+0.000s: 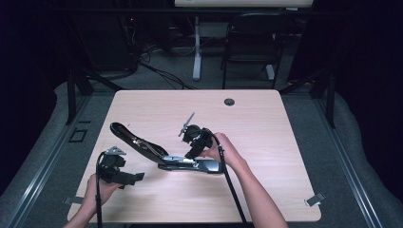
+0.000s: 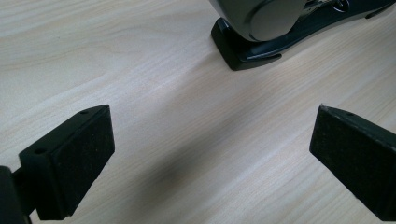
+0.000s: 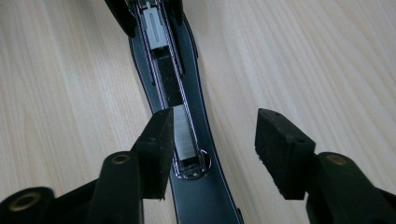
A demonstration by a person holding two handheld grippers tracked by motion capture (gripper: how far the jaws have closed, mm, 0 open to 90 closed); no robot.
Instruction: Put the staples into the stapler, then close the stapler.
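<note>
My right tongs [image 3: 212, 147] gape over the opened stapler [image 3: 168, 84], its length running straight ahead; left tongs [image 2: 210, 158] released, farther off.

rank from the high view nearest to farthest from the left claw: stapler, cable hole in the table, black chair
1. The stapler, lying opened on the table just right of the left claw.
2. The cable hole, near the table's far edge.
3. The black chair, on the floor beyond the table.
</note>
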